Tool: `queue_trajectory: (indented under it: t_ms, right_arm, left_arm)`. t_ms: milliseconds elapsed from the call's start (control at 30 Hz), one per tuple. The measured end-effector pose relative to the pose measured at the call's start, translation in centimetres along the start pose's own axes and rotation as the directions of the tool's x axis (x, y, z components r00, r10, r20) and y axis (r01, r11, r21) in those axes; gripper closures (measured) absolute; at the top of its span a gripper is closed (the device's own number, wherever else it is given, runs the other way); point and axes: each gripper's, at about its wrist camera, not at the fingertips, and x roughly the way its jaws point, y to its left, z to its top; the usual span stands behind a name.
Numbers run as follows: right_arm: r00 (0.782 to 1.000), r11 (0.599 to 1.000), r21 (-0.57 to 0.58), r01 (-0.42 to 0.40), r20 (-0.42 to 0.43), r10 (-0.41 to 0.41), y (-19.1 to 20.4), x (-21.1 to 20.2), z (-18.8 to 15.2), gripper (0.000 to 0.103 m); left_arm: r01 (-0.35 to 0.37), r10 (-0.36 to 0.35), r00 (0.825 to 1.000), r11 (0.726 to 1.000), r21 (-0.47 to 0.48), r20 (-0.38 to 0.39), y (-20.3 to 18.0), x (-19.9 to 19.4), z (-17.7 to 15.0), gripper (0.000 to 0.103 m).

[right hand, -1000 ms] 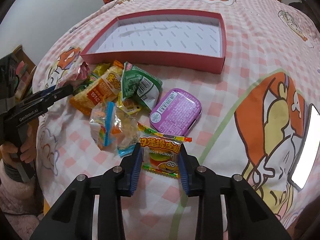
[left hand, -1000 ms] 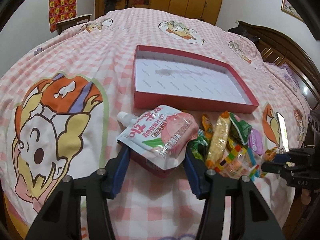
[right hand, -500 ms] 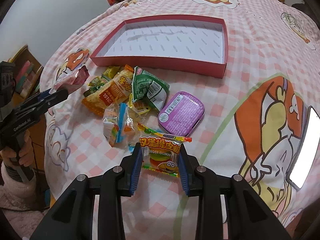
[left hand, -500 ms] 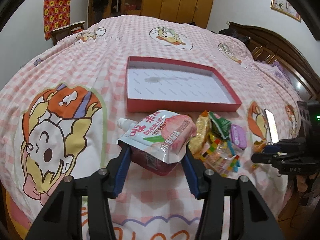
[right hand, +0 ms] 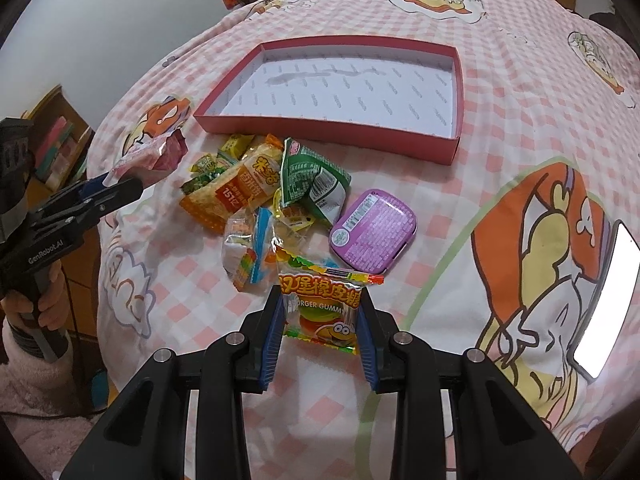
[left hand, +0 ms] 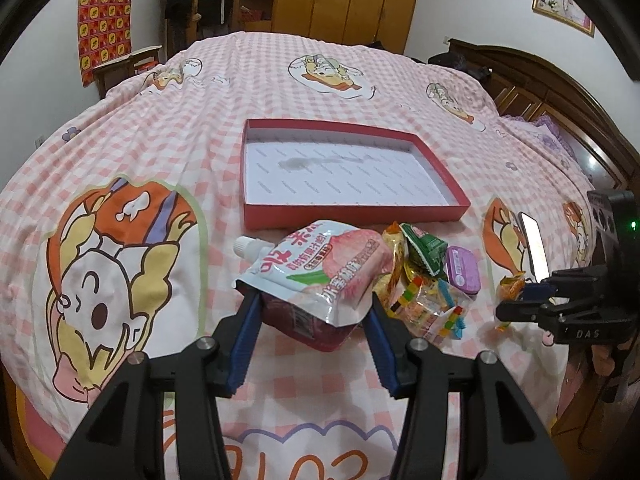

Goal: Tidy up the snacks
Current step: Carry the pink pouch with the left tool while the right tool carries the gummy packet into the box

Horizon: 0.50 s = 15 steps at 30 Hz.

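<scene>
Glossy foil jelly pouch [left hand: 320, 268], shiny plastic gummy pack [right hand: 322, 308], matt cardboard box [left hand: 348, 212], soft cotton-looking bedspread [left hand: 168, 140]

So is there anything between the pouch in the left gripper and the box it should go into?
Nothing visible. The left gripper holds the pink peach-print spouted drink pouch just short of the shallow red cardboard box; only bare checked bedspread lies between, and the loose snack pile sits off to the right.
</scene>
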Motion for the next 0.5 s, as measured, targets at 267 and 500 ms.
queue_trajectory:
  t_ms: [267, 500]
  right_arm:
    - [1.0, 1.0, -0.006, -0.01, 0.005, 0.01, 0.2, -0.6, 0.7, 0.069]
    - [1.0, 1.0, -0.012, -0.023, -0.011, 0.023, 0.4, -1.0, 1.9, 0.069]
  left_arm:
    - [0.005, -0.005, 1.0, 1.0, -0.002, 0.015, 0.0, -0.5, 0.7, 0.05]
    - [0.005, -0.005, 1.0, 1.0, 0.02, 0.009, -0.4, -0.3, 2.1, 0.05]
